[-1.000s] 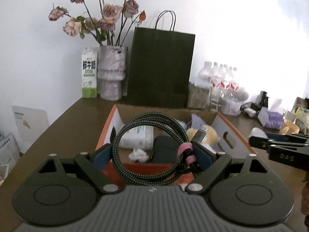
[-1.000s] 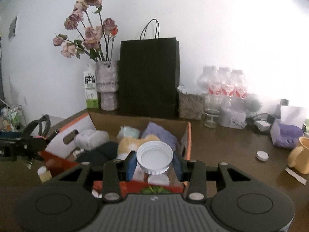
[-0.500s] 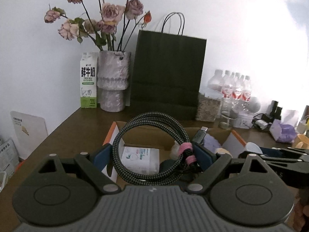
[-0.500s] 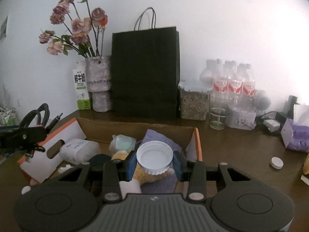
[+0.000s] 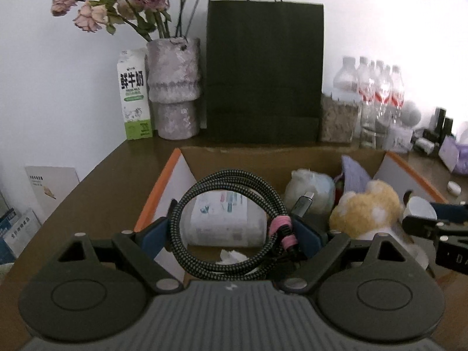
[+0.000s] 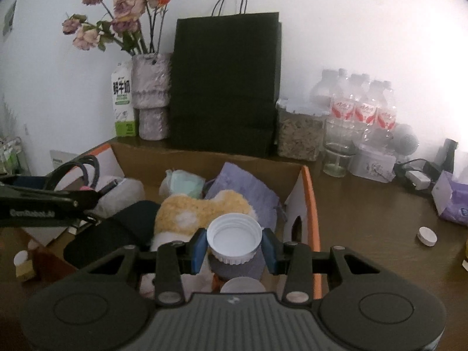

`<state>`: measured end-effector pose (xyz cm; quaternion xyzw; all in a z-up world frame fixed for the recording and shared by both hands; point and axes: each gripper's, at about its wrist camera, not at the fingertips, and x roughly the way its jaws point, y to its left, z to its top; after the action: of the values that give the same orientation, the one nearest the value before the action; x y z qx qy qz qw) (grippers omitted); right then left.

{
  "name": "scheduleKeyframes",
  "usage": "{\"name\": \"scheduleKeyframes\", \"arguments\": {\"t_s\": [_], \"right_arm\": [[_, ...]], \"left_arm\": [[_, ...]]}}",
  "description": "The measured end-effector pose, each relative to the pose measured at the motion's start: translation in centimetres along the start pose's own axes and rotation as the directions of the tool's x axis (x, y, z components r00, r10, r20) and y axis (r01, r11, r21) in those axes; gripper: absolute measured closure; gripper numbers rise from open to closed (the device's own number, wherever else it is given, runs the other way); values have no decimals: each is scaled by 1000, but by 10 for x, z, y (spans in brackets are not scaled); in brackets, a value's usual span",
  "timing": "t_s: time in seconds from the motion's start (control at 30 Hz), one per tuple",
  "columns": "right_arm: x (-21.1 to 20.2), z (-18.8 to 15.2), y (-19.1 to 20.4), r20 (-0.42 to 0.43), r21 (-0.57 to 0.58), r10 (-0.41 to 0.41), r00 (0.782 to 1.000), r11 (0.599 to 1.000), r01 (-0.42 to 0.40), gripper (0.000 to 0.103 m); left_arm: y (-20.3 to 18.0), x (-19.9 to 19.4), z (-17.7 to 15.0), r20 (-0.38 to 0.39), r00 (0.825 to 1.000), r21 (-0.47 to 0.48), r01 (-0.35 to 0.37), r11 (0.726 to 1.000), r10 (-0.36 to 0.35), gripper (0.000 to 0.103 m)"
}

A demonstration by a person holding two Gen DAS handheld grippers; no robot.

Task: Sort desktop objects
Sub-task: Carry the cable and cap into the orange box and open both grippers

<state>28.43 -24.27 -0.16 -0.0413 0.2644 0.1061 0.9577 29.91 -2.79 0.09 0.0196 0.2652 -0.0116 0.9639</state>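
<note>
My left gripper [image 5: 234, 231] is shut on a coiled braided cable [image 5: 204, 251] with a pink tie and holds it over the left half of an open cardboard box [image 5: 163, 187]. My right gripper [image 6: 234, 247] is shut on a white screw lid [image 6: 234, 235] and holds it over the box's [image 6: 310, 201] right front part. In the box lie a yellow plush toy [image 6: 201, 207], a purple cloth [image 6: 242, 184], a black pouch [image 6: 117, 234], a white packet [image 5: 225, 222] and a pale wrapped bundle [image 5: 313, 190]. Each gripper shows at the edge of the other's view.
Behind the box stand a black paper bag [image 5: 263, 73], a vase of dried roses [image 5: 175, 87], a milk carton [image 5: 133, 93], a glass jar [image 6: 301, 131] and several water bottles [image 6: 362, 108]. A small white cap [image 6: 427, 235] and a tissue pack [image 6: 453, 201] lie on the right.
Both grippers moved forward and lower over the box, so its contents now sit closer beneath them. Both grips stay the same.
</note>
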Motion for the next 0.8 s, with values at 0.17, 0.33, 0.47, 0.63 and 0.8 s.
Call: {"name": "scheduleKeyframes", "arguments": {"t_s": [0.17,0.33,0.47,0.63,0.8], "right_arm": [[5,-3,0,-15,6,5,1000,1000,-5,64],[10,-6,0,-33,16,0,999,1000,1,63],[6,-5,-3,-14,39,4,1000,999,-4,35],[-5,0,-6,37,58,27,999,998,-29,10],[-12,4,-9,59,84,19,998,996,-24,0]], "left_arm": [[-4,8,-7,-35,999,28,4,1000,-3,12],[-3,11,-10,-46,999,24,1,1000,0,10],[-2,9,-9,-43,999,16,-13,1000,13,0],[-1,-2,-7,-2,1000,-12,7,1000,-7,0],[3,-12,-3,55,998,-54,17,998,-14,0]]}}
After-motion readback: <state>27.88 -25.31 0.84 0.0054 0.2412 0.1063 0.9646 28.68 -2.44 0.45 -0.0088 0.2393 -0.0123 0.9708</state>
